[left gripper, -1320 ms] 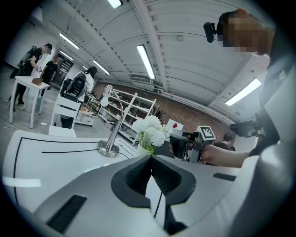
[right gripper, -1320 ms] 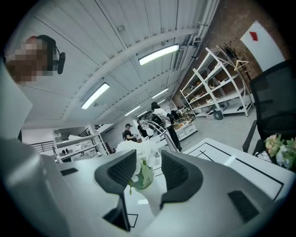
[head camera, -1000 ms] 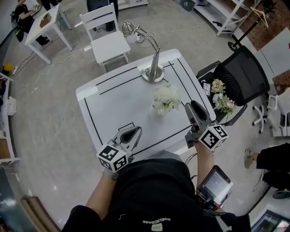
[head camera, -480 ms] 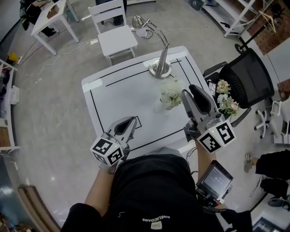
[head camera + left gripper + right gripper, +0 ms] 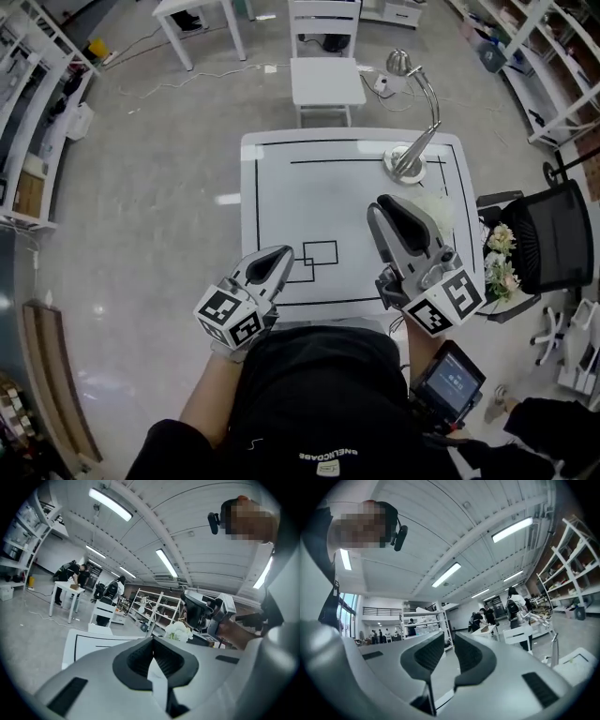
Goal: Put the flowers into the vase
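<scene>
Overhead view of a person standing at the near edge of a white surface [image 5: 319, 197] marked with black lines, holding a pair of tongs in each hand. A silver desk lamp [image 5: 405, 167] stands at the far right corner of the surface. Just on the near side of the lamp's base, a bunch of white flowers [image 5: 441, 204] stands upright, presumably already in the vase; the vase itself is hidden behind the right tongs. To the right of the lamp and nearer the person, off the surface, a black office chair [image 5: 548, 234] carries more flowers, pink and cream [image 5: 500, 258], lying on its seat. The left tongs [image 5: 284, 253] are held low, left of the lamp and well apart from it, with tips together and nothing held. The right tongs [image 5: 386, 208] are raised in front of the white flowers; their jaws stand a little apart and are closing, with nothing between them. The task looks partly done: one bunch appears placed, while the flowers on the chair remain to be fetched and added.
</scene>
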Demonstrator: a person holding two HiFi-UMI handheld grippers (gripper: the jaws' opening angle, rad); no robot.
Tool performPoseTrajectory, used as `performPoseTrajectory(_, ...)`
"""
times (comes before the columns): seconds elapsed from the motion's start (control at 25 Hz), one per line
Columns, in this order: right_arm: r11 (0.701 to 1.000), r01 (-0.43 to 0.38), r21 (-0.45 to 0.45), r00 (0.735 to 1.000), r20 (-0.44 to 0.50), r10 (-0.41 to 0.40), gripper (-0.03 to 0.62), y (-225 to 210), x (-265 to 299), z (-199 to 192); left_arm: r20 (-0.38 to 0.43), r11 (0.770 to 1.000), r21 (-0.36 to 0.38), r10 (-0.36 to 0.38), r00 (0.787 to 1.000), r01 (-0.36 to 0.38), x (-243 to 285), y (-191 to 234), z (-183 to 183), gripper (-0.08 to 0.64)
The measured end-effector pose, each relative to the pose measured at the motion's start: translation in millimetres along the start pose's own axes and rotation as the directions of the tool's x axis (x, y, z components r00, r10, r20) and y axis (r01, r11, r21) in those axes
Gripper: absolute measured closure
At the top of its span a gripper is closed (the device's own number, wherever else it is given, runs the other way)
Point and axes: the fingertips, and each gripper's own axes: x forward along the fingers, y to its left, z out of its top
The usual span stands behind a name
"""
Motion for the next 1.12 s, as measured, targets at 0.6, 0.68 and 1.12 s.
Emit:
performPoseTrajectory(0.6, 0.976, -0.213, -0.053, 0.96, -0.2, 0.198, 0.569, 84, 40, -99, 0.098, 0.986, -0.014, 0.167, 0.981, -0.167, -81, 18, 13, 0.557)
performPoseTrajectory(0.68, 0.972, -0.229, -0.058, 0.951, -0.228, 0.21, 0.569, 90, 39, -113, 0.102, 0.986, -0.013, 0.17, 0.98, -0.169, -83, 17, 13, 0.557)
performPoseTrajectory(1.12, 0.967, -0.249, -0.049, 0.932, -0.283, 0.226, 0.571, 103, 35, -139, 0.081, 0.988, -0.007, 0.157, 0.984, -0.157, -79, 17, 12, 0.557)
